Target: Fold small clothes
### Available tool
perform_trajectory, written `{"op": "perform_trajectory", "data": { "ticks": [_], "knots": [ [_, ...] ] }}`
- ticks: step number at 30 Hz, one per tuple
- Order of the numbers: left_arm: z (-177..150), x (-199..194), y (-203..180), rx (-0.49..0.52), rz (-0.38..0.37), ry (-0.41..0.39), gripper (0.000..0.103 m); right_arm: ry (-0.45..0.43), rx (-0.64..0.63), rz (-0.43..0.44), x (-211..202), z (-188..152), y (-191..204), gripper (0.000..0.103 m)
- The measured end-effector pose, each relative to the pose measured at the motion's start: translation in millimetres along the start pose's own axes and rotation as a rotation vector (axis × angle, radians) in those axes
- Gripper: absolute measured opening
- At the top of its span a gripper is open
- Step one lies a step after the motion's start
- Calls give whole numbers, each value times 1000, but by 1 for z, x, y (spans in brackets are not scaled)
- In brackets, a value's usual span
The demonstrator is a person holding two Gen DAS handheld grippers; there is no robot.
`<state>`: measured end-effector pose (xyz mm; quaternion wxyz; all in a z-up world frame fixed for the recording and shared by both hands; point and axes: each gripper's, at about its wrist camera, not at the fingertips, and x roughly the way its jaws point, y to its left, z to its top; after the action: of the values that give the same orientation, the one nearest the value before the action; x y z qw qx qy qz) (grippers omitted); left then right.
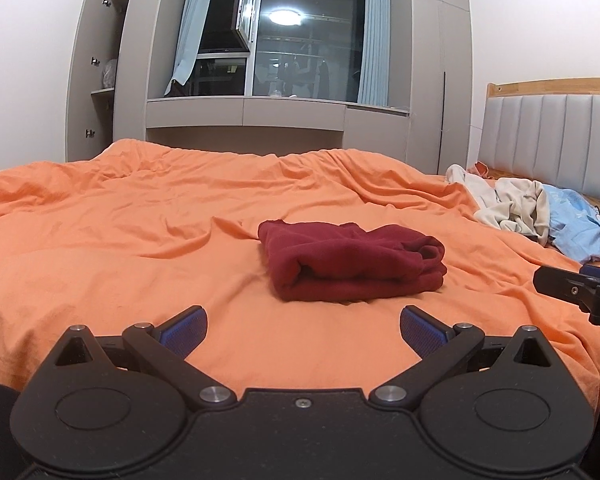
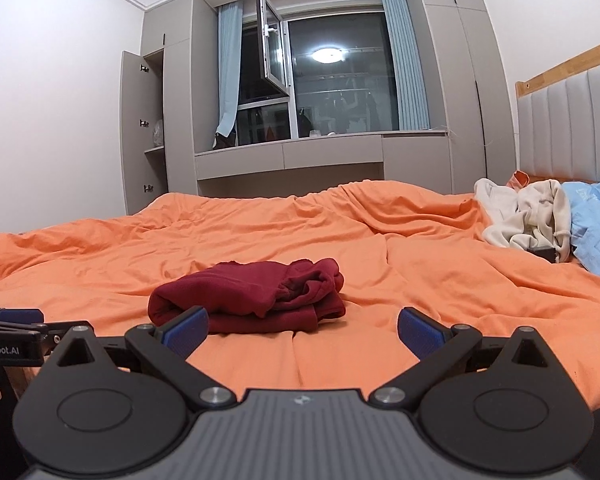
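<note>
A dark red garment (image 1: 352, 266) lies folded into a compact bundle on the orange bedspread (image 1: 140, 232). It also shows in the right wrist view (image 2: 256, 300), left of centre. My left gripper (image 1: 303, 330) is open and empty, a short way in front of the bundle. My right gripper (image 2: 303, 330) is open and empty, with its left finger just in front of the bundle's near edge. The right gripper's tip shows at the right edge of the left wrist view (image 1: 576, 284). The left gripper shows at the left edge of the right wrist view (image 2: 16, 332).
A pile of cream clothes (image 1: 512, 204) and a light blue garment (image 1: 580, 228) lie at the bed's right, by the grey padded headboard (image 1: 548, 140). They show in the right wrist view too (image 2: 532, 216). Grey wardrobes and a window (image 1: 300, 40) stand beyond the bed.
</note>
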<state>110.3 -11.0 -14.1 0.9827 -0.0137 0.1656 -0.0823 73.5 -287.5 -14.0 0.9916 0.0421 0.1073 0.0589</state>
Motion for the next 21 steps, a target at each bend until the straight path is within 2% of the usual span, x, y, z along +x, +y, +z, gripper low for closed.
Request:
{"op": "perform_trajectory", "data": {
  "ticks": [21],
  "knots": [
    [1,2,0,-3,2,9,102,18,-11,-6,4,-3,-1,103]
  ]
}}
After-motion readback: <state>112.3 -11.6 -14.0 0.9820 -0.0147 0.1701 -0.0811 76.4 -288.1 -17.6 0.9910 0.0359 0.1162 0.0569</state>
